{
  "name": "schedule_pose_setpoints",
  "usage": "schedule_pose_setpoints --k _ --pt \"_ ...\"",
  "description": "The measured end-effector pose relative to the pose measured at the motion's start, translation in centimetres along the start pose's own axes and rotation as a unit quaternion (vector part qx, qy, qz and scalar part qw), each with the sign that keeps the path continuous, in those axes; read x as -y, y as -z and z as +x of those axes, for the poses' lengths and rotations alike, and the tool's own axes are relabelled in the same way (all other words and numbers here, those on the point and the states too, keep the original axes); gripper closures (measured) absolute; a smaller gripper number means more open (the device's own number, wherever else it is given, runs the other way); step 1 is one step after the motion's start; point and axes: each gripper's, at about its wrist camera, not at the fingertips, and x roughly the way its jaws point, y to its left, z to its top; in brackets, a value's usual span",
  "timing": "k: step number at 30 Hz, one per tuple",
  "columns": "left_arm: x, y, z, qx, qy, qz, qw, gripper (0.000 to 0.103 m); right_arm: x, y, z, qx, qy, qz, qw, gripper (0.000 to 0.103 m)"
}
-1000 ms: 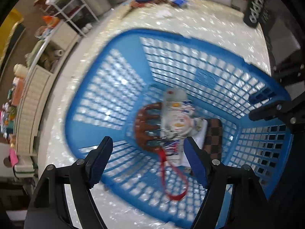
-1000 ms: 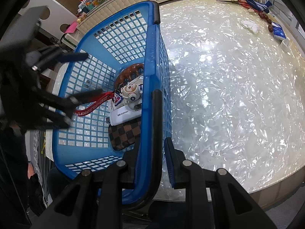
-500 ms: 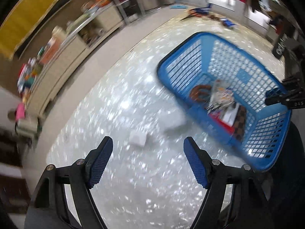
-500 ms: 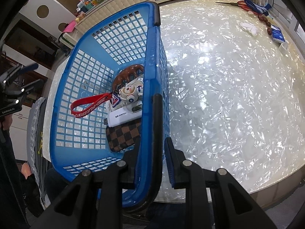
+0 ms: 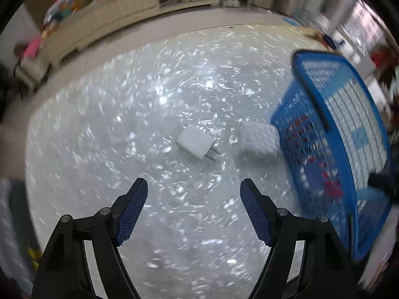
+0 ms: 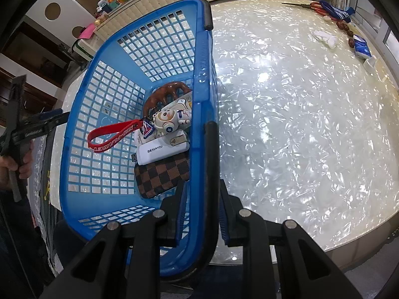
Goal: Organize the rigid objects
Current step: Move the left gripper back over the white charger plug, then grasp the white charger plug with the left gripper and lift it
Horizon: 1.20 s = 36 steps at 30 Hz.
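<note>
My left gripper (image 5: 193, 186) is open and empty, above the shiny table. A white plug adapter (image 5: 195, 144) lies just beyond it, and a white box-like object (image 5: 259, 143) sits to its right against the blue basket (image 5: 331, 134). My right gripper (image 6: 200, 194) is shut on the blue basket's rim (image 6: 204, 99) and black handle. In the basket lie a brown checkered wallet (image 6: 162, 177), a white power bank (image 6: 162, 150), an astronaut figure (image 6: 172, 119) with a red strap (image 6: 112, 138), and a brown ring-shaped object (image 6: 164, 93).
The pearly table top (image 6: 299, 124) stretches right of the basket. Scissors (image 6: 316, 6), a white wad (image 6: 326, 38) and small packets (image 6: 361, 47) lie at its far right edge. A cream cabinet (image 5: 112, 17) stands behind the table.
My left gripper has swung out of the basket and leftward, now facing the plug adapter and white box on the table. The right gripper still holds the basket rim.
</note>
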Motion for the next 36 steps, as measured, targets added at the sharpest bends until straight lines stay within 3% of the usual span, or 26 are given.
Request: schedule_pose_setpoints --k 6,12,22,33,36 --pt "-1.4 -1.0 2.6 -0.007 0.011 -0.094 0.9955 0.024 -0.1 0.0 0.0 0.000 0.001 0.000 1.000 0.081" --pt "-2.4 -2.3 5.0 -0.015 0.030 -0.174 0.9842 0.024 0.0 0.0 0.1 0.000 -0.001 0.001 1.000 0.081" --pt "-2.7 -3.7 8.4 -0.036 0.030 -0.227 0.9728 0.024 0.3 0.1 0.0 0.001 -0.009 0.000 1.000 0.081" --pt "-3.3 -4.3 11.1 -0.047 0.001 -0.281 0.9585 0.024 0.7 0.1 -0.5 0.005 -0.024 0.001 1.000 0.081" --pt "-3.2 -4.5 11.1 -0.039 -0.004 -0.280 0.9591 0.035 0.7 0.1 -0.6 0.006 -0.026 0.001 1.000 0.081"
